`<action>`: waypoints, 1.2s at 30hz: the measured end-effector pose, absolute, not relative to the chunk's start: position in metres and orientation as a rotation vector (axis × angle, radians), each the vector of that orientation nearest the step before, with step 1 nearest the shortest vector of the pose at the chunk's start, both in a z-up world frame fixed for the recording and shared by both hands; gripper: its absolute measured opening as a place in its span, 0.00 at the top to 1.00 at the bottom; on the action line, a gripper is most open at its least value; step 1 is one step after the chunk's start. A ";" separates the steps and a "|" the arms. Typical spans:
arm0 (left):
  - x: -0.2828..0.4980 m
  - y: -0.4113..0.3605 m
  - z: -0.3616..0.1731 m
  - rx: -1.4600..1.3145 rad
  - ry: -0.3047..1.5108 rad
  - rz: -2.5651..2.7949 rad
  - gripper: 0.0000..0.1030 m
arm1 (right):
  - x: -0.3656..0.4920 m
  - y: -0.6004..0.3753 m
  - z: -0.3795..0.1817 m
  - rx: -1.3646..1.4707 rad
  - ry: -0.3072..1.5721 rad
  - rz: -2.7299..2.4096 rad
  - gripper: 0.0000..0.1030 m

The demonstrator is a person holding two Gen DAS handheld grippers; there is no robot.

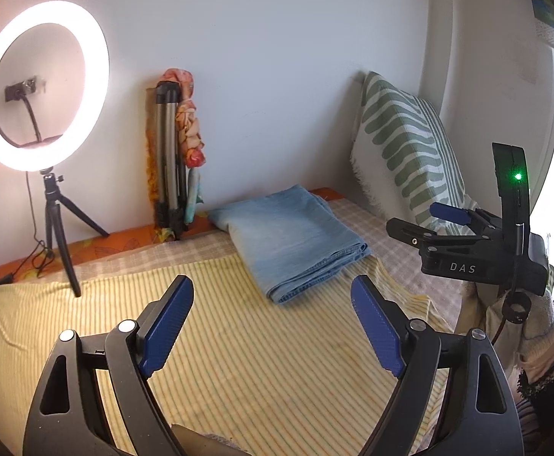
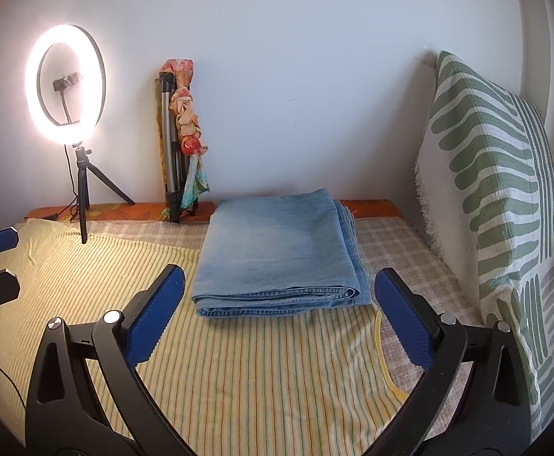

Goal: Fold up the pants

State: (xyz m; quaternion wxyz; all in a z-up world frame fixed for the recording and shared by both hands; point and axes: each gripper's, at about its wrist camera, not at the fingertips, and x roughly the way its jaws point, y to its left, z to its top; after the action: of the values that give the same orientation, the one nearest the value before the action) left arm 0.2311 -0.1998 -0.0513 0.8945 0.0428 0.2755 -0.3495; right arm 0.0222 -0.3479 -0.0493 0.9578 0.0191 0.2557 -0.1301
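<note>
Here both the left gripper [image 1: 273,321] and right gripper [image 2: 277,313] tilt downward, jaws spread, empty; the folded jeans [image 2: 280,252] lie mid-frame, long axis running toward the wall.

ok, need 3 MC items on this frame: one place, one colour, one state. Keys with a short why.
1. Where do the pants lie?
A. on the striped cloth, near the wall
B. on the pillow
C. beside the ring light

2. Colour of the pants?
A. black
B. light blue
C. green

3. State of the right gripper?
A. shut on the pants
B. shut, empty
C. open, empty

Key: 1 A, they rest flat on the cloth; 2 B, faded blue denim; 3 C, jaws wide apart, nothing between them.
</note>
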 end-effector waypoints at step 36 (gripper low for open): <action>0.231 -0.170 -0.058 0.098 0.543 -0.621 0.02 | 0.032 -0.336 -0.059 0.010 0.534 -0.258 0.01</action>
State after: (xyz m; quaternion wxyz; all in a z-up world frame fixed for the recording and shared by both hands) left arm 0.2315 -0.1702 -0.0577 0.9151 0.0476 0.2635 -0.3015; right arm 0.0316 -0.3356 -0.0593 0.9564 0.0048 0.2630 -0.1272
